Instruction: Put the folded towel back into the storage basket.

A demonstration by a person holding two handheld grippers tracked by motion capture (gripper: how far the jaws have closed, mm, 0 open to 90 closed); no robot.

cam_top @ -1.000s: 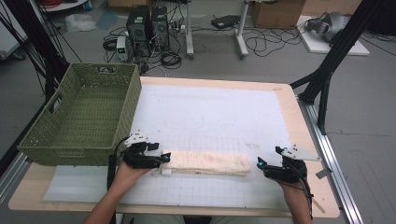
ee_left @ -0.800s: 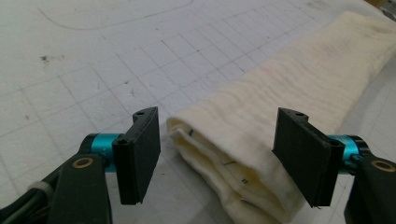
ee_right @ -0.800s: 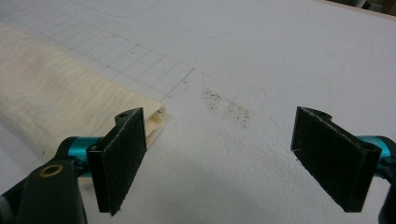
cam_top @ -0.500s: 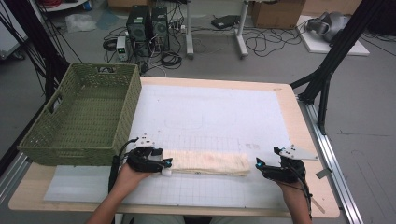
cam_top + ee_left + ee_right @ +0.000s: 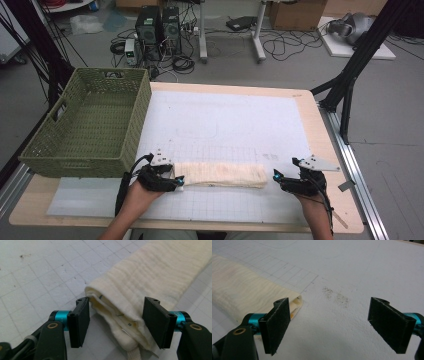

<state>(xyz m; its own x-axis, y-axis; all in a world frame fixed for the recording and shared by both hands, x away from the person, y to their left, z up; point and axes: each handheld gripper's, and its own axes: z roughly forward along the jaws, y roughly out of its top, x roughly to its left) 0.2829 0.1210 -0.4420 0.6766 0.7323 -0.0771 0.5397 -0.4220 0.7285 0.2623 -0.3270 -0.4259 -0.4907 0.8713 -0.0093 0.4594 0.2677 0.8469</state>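
Folded cream cloth roll [image 5: 220,174] laid lengthwise between both grippers.
Left gripper [image 5: 116,320] spread around its near end; right gripper [image 5: 337,325] wide, just beyond the far end.

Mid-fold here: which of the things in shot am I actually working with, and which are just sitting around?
In the job:
- folded cream towel, lying along the near edge of the white grid mat
- left gripper, jaws open around the towel's end
- right gripper, open, beside the other end

Lying about:
- green basket, untouched
- computers and cables on the floor
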